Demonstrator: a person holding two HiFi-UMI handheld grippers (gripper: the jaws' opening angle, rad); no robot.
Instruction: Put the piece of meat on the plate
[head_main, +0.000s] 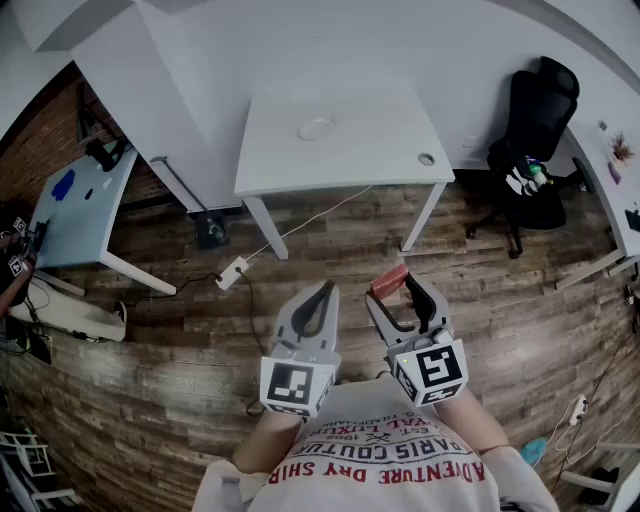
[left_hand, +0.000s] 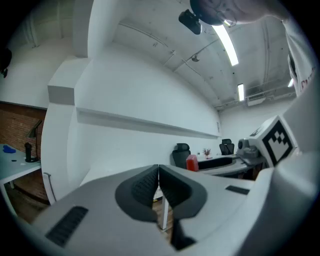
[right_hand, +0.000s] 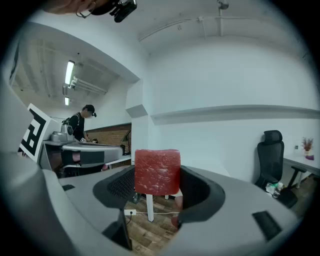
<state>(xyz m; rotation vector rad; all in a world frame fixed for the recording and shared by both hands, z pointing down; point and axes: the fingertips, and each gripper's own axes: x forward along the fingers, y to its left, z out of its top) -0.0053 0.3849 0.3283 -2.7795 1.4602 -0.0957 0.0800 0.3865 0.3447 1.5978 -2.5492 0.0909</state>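
- Right gripper (head_main: 404, 292): jaws wide, clamped on piece of meat (right_hand: 157, 171). Held near level, probably for carry toward table (head_main: 380, 165).
- Meat: red block, squared edges, grainy marbled face. Likely soft, so light squeeze advised.
- Pads (right_hand: 117, 186): dark, ribbed, apparently to stop slip.
- Left gripper (left_hand: 159, 182): jaws closed together, nothing between. Idle beside right gripper.
- Plate (head_main: 316, 128): pale, round, shallow. Sits on white table top, well ahead of both grippers, meat not yet on it.

This is an office. A white square desk (head_main: 370, 150) and a black rolling chair (head_main: 535, 120) stand on brown wooden floor (head_main: 180, 340).
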